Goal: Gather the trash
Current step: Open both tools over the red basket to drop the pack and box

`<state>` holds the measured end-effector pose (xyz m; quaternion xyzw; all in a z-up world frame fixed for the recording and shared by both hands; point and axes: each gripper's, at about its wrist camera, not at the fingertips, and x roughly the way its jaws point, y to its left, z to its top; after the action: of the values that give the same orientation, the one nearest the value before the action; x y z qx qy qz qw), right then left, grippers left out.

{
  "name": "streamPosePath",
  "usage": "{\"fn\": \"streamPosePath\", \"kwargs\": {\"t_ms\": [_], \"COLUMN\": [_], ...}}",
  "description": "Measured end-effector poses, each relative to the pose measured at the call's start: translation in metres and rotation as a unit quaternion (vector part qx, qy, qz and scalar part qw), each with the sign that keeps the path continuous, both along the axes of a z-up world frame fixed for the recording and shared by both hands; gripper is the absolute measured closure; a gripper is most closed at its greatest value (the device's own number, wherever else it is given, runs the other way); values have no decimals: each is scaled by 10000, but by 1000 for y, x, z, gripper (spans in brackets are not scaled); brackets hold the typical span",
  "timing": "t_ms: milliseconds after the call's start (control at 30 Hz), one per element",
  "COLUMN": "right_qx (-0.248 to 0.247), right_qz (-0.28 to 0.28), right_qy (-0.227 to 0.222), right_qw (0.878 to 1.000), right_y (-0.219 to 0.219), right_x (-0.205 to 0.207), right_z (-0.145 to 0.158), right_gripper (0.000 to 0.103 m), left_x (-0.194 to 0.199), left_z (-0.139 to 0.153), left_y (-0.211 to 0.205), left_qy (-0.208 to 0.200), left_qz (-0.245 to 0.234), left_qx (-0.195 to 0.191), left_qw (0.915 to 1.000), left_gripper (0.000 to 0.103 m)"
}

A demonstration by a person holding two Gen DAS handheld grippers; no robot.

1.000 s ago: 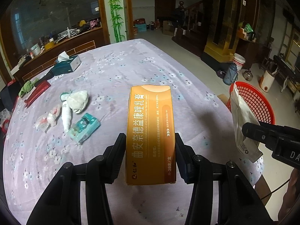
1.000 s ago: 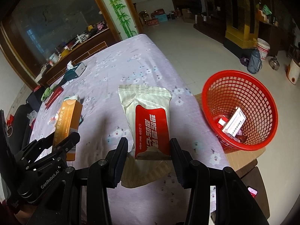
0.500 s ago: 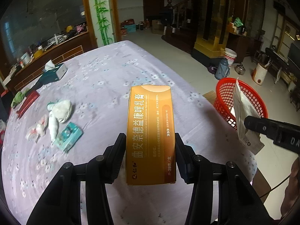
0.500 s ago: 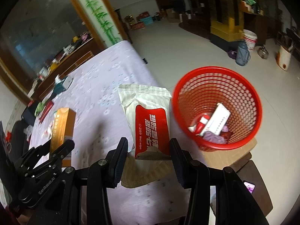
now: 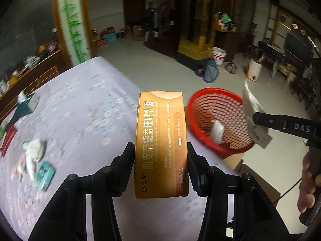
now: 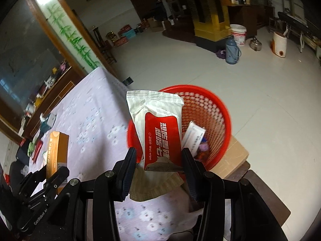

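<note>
- The left gripper [image 5: 160, 160] is holding an orange ointment box [image 5: 161, 142] lengthwise between its jaws, which are pressing on the box's two long sides; the box is hanging above the desk [image 5: 80, 108], over its lilac flowered cloth.
- The right gripper [image 6: 158, 160] is clamping a wet wipe pack [image 6: 158, 124], white with a red label, by its lower end, and the pack is sticking out over the near rim of the red basket [image 6: 218, 118].
- That basket is sitting on a cardboard box [image 6: 234, 154] just off the edge of the desk, and a white packet [image 6: 193, 136] and some smaller scraps are lying inside it.
- In the left wrist view the pack is showing edge-on at the basket's right side, and a hand [image 5: 309, 180] is gripping the right tool's handle.
- Back on the desk, crumpled white tissues [image 5: 32, 152] and a teal packet [image 5: 45, 174] are lying together towards the left edge, with a tissue box [image 5: 27, 104] farther back; all of this is blurred.
</note>
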<state>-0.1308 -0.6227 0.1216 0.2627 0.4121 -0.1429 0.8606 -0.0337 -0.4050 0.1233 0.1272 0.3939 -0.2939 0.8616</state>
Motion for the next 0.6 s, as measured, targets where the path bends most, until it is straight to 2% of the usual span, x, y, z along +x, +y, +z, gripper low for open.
{"fn": "streamPosePath", "kwargs": {"t_ms": [200,600], "right_qx": [230,451], "right_qz": [-167,-132], "right_qy": [-22,-58], "right_qw": [9996,9989], "right_y": [-35,-79], "right_x": [-3,16], "right_z": [-1,5], "right_gripper": [54,52], "left_x": [7,22], "left_z": [-2,-18], "left_y": [-48,-117], "left_qy": [260,419], "left_qz": [-418,-718], "left_qx": [-163,-180], "left_qw": [9987,9964], "left_gripper": [54,54]}}
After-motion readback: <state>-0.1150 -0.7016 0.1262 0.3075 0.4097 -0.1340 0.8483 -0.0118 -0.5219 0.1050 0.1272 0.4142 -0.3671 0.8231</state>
